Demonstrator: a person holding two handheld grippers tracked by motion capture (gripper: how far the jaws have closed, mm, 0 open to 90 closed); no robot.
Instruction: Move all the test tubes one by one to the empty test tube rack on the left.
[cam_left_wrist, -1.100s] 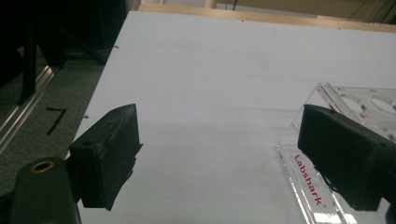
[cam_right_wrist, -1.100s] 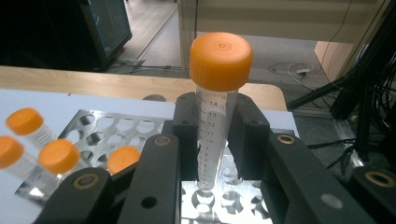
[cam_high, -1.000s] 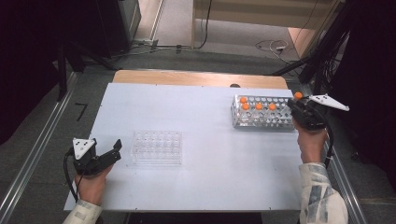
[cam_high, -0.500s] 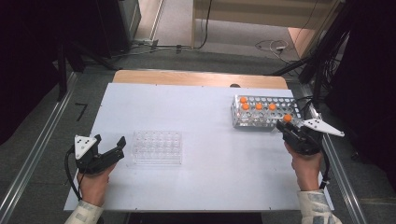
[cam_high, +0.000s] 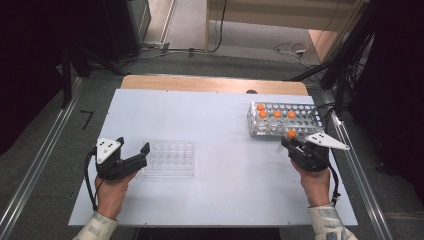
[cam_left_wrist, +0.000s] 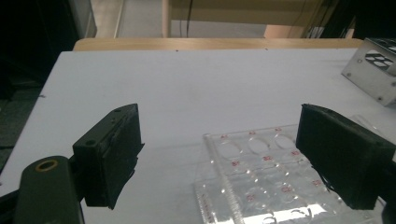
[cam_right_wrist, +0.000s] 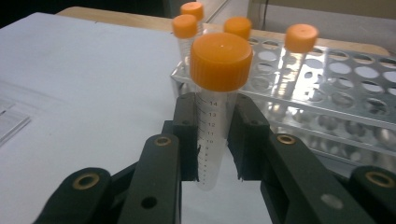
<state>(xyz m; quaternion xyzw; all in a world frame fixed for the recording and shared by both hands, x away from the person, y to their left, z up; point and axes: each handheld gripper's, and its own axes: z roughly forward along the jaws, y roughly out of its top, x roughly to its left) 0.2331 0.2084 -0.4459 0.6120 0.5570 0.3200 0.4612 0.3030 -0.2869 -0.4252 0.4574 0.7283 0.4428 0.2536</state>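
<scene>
Orange-capped clear tube (cam_right_wrist: 212, 121), black tongs (cam_right_wrist: 215, 140), white table (cam_high: 220, 115).

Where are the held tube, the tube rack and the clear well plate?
tube (cam_right_wrist: 211, 135), right gripper view, its marked clear body.
rack (cam_high: 305, 120), high view, its holed top.
plate (cam_high: 170, 157), high view, its middle wells.

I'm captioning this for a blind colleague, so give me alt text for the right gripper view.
The right gripper clamps a clear graduated tube with an orange cap, held upright above the white table. Behind it, a clear tube rack holds four more orange-capped tubes.
</scene>
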